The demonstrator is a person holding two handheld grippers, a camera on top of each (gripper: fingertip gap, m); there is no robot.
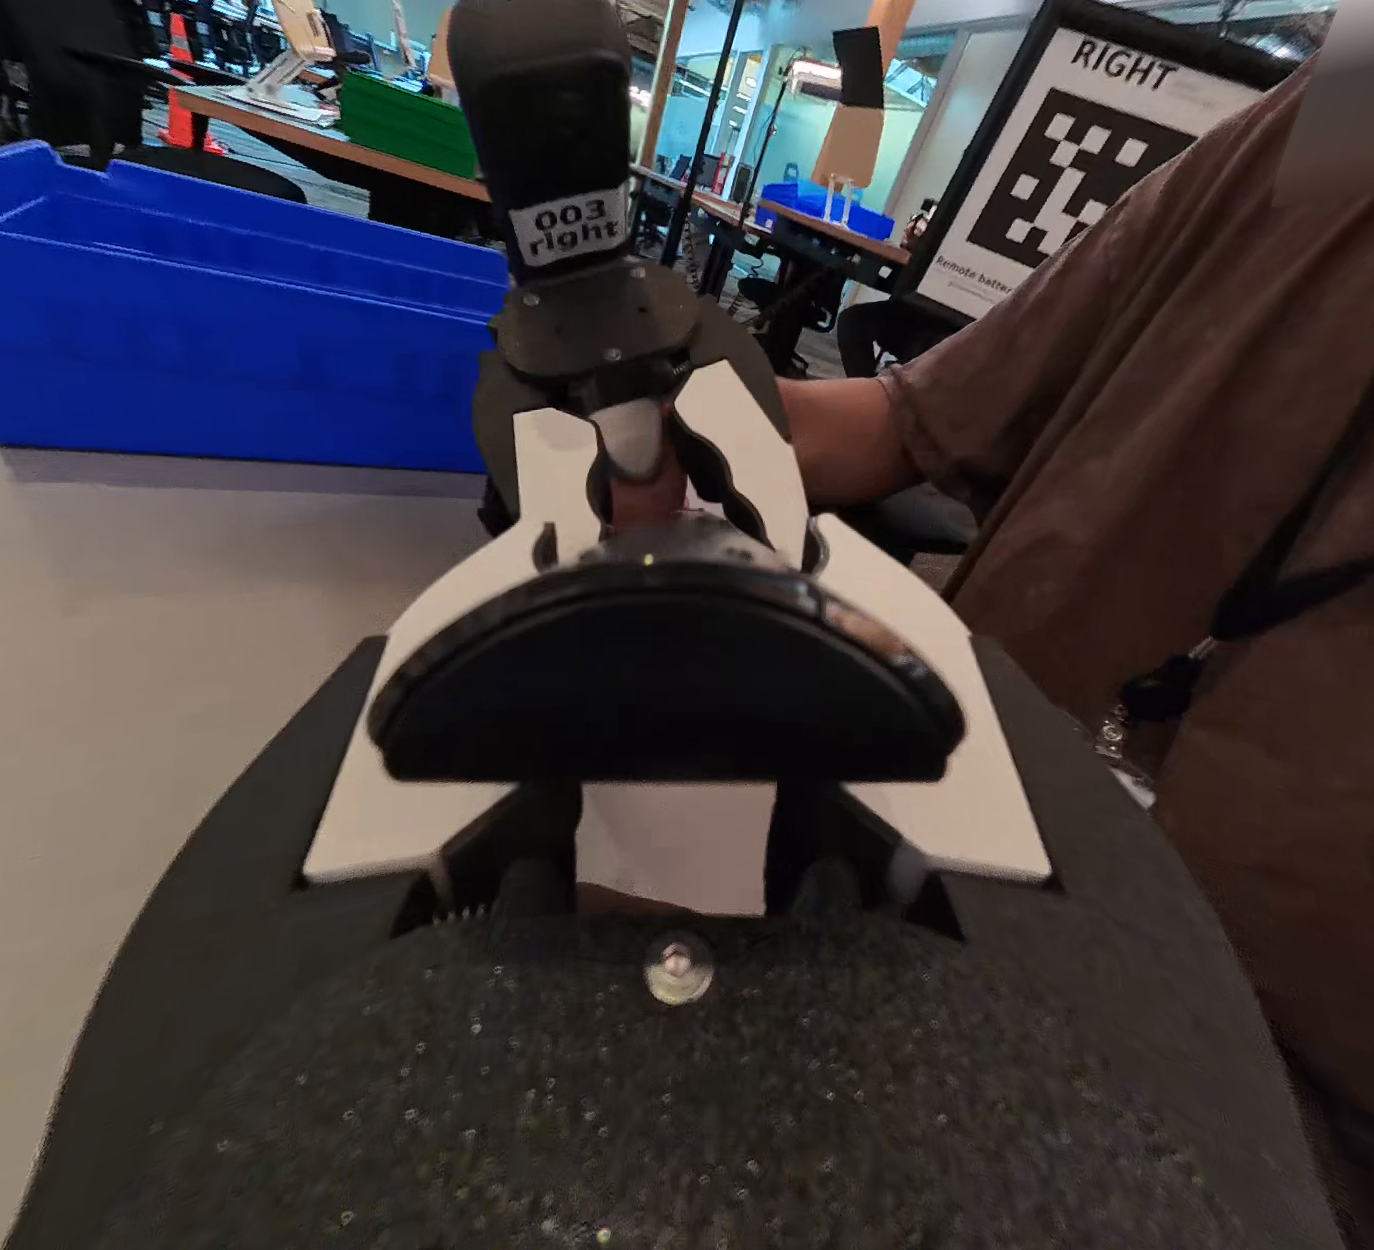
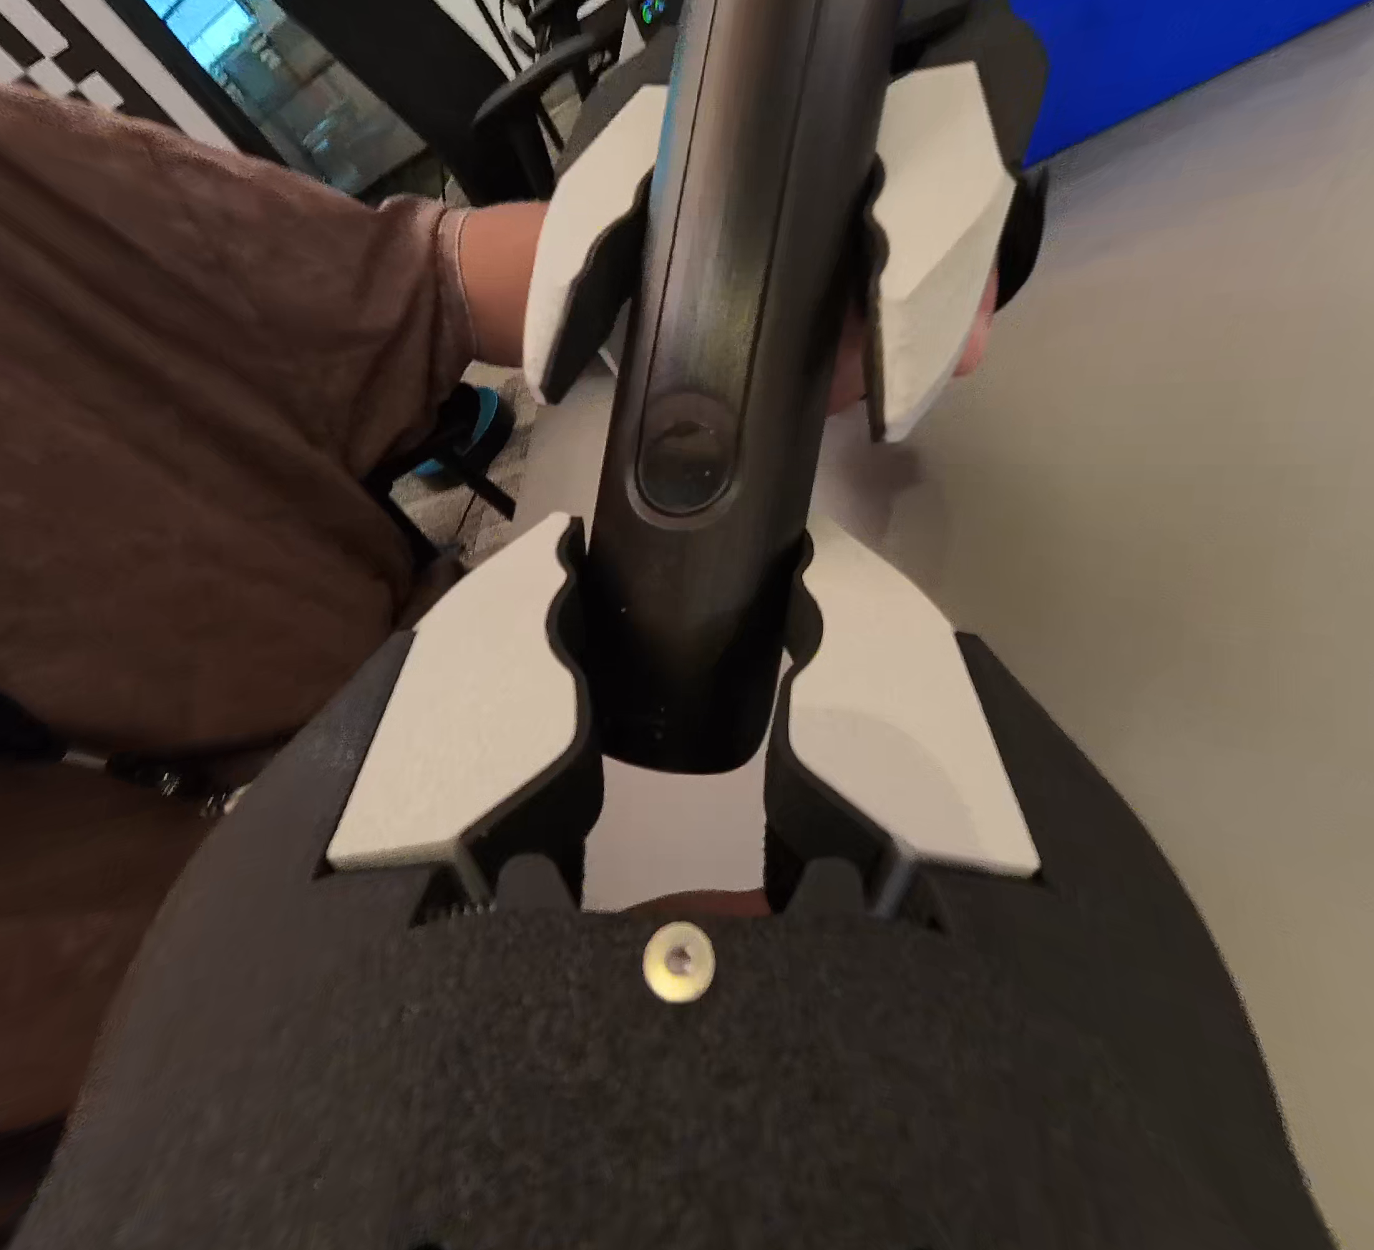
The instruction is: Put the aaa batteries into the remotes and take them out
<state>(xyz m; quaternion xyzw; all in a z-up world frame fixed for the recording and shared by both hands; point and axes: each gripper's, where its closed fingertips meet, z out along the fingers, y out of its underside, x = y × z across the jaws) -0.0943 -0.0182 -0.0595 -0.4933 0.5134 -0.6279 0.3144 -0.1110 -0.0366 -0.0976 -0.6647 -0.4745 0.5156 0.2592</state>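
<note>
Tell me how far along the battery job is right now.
Done: the remote is off the table, clamped at opposite ends by the right gripper and left gripper. In hand: that two-gripper hold. Left: no batteries show, and whether any sit inside can't be told.

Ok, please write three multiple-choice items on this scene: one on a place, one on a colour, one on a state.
1. In the left wrist view, where is the blue bin?
A. on the grey table, left of the grippers
B. on the floor
C. on a chair

2. What colour is the person's sleeve?
A. green
B. brown
C. white

3. How is the black remote held?
A. it lies free on the table
B. by one gripper only
C. by both grippers

Answers:
1 A: the bin stands on the tabletop at the left.
2 B: the cloth is brown in both views.
3 C: the left gripper and the right gripper each clamp it.
</note>
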